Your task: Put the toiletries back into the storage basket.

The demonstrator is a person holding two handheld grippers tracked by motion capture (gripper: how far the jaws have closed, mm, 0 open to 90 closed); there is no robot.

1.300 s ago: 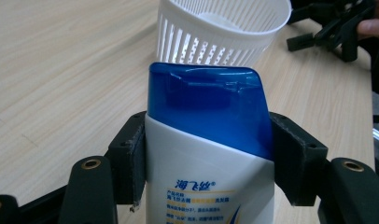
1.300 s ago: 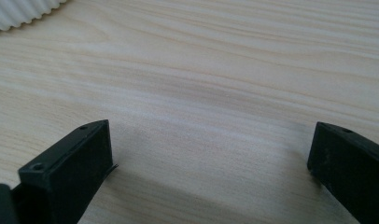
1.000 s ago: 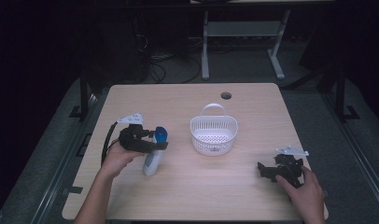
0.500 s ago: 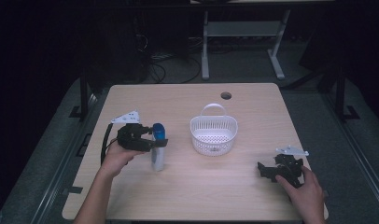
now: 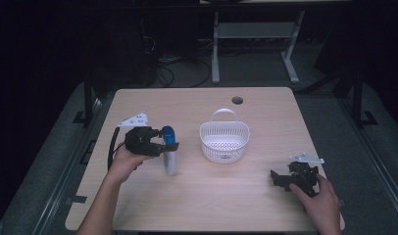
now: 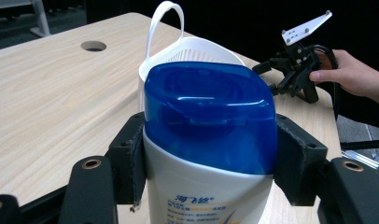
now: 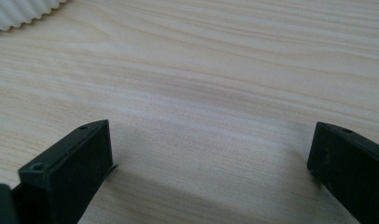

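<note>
The pale wooden worktop (image 5: pixel 207 205) carries a white basket (image 5: pixel 224 140) near its middle. Just left of the basket, a white bottle (image 5: pixel 170 159) with a blue cap stands upright, the left gripper (image 5: pixel 165 142) clamped on it below the cap. The right gripper (image 5: pixel 278 178) rests at the worktop's right edge, jaws wide apart on nothing.

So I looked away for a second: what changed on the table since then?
The left gripper, shut on the bottle, has swung it from tilted to hanging upright and shifted slightly towards the basket. Grip unchanged. The basket and the open right gripper stayed put.
</note>
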